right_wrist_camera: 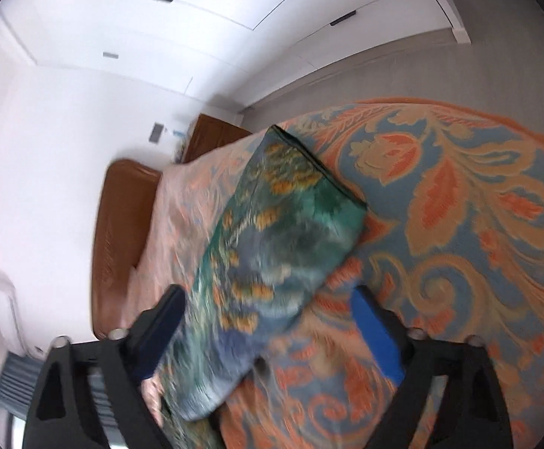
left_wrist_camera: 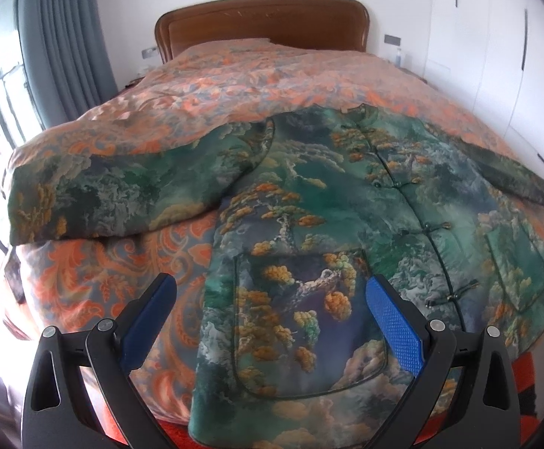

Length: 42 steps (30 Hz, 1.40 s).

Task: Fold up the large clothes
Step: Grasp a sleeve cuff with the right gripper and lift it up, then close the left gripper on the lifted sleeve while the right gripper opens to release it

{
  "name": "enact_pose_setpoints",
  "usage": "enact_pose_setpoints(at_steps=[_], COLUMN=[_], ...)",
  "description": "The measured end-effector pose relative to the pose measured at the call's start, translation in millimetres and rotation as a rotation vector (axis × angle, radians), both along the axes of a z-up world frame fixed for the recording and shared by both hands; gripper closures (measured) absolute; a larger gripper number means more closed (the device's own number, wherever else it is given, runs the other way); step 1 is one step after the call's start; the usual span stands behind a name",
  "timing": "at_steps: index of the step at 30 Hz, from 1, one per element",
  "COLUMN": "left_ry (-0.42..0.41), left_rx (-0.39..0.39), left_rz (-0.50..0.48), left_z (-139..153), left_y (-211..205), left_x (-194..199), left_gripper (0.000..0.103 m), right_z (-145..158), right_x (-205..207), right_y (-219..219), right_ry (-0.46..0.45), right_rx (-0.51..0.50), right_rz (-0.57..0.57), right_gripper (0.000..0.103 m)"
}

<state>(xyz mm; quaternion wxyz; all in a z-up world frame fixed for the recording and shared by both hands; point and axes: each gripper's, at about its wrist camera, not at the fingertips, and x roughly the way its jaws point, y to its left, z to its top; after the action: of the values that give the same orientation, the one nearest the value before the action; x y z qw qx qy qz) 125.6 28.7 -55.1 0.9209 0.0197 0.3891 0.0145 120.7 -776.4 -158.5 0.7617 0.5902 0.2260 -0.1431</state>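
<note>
Lying flat on an orange and blue patterned bedspread (left_wrist_camera: 129, 112), a large green jacket (left_wrist_camera: 346, 202) with an orange tree print is seen in the left wrist view, its front up and its row of knot buttons (left_wrist_camera: 432, 228) fastened down the middle. One sleeve (left_wrist_camera: 96, 191) is stretched out to the left, the other (left_wrist_camera: 515, 176) to the right, and the hem is turned toward the near edge of the bed. The left gripper (left_wrist_camera: 272, 318) is held above the near left pocket (left_wrist_camera: 301, 321), its blue pads (left_wrist_camera: 395, 321) set wide apart with nothing pressed between them. A brown wooden headboard (left_wrist_camera: 260, 18) is seen at the far end, a grey curtain (left_wrist_camera: 62, 37) to the left and white wardrobe doors (left_wrist_camera: 496, 56) to the right. In the right wrist view, which is tilted and blurred, the right gripper (right_wrist_camera: 268, 321) is shown over the jacket's right sleeve, whose cuff lies on the bedspread. The jaws are spread; the sleeve is seen between them, and no pad is pressed on it.
</note>
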Motion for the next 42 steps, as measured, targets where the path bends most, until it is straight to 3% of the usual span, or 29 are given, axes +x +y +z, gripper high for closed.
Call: enact_pose_setpoints(at_steps=[2, 5, 7, 10, 14, 16, 21, 23, 27, 30, 33, 37, 42], left_ry=[0.002, 0.013, 0.025, 0.029, 0.026, 0.034, 0.047, 0.043, 0.061, 0.087, 0.148, 0.216, 0.273], left_rx=[0.002, 0.01, 0.012, 0.009, -0.018, -0.056, -0.256, -0.338, -0.401, -0.438, -0.495, -0.547, -0.5], left_rz=[0.0, 0.006, 0.01, 0.014, 0.003, -0.019, -0.214, -0.319, -0.527, -0.663, -0.739, -0.692, -0.658], left_z=[-0.3, -2.9, -5.3, -6.6, -5.5, -1.4, 39.4, 62.8, 101.2, 121.6, 128.9, 123.7, 111.8], left_y=[-1.9, -3.8, -3.5, -1.4, 0.1, -1.6, -23.8, -43.8, -100.8, -152.0, -191.3, -221.1, -243.6], left_x=[0.1, 0.0, 0.4, 0.4, 8.2, 20.2, 67.4, 86.8, 123.7, 156.6, 191.1, 228.3, 239.0], left_gripper=[0.002, 0.002, 0.002, 0.002, 0.002, 0.002, 0.002, 0.002, 0.002, 0.002, 0.002, 0.002, 0.003], right_z=[-7.9, -19.3, -25.4, -19.6, 50.1, 98.4, 187.3, 204.9, 212.6, 205.0, 197.0, 187.8, 173.2], right_x=[10.3, 19.1, 24.3, 33.6, 52.8, 65.5, 88.0, 91.8, 97.3, 100.7, 88.1, 77.0, 60.6], right_y=[-3.8, -6.6, -8.5, -6.3, 20.6, 53.5, 168.7, 221.6, 301.3, 338.1, 368.2, 391.8, 419.9], right_ry=[0.0, 0.032, 0.059, 0.098, 0.057, -0.016, -0.186, -0.237, -0.326, -0.342, -0.325, -0.294, -0.266], right_rx=[0.006, 0.018, 0.012, -0.041, -0.319, -0.456, -0.755, -0.866, -0.944, -0.948, -0.988, -1.033, -1.167], right_rz=[-0.015, -0.071, -0.095, -0.101, -0.004, 0.099, 0.37, 0.458, 0.568, 0.614, 0.648, 0.681, 0.706], right_gripper=[0.02, 0.031, 0.077, 0.089, 0.091, 0.091, 0.091, 0.091, 0.091, 0.092, 0.092, 0.092, 0.092])
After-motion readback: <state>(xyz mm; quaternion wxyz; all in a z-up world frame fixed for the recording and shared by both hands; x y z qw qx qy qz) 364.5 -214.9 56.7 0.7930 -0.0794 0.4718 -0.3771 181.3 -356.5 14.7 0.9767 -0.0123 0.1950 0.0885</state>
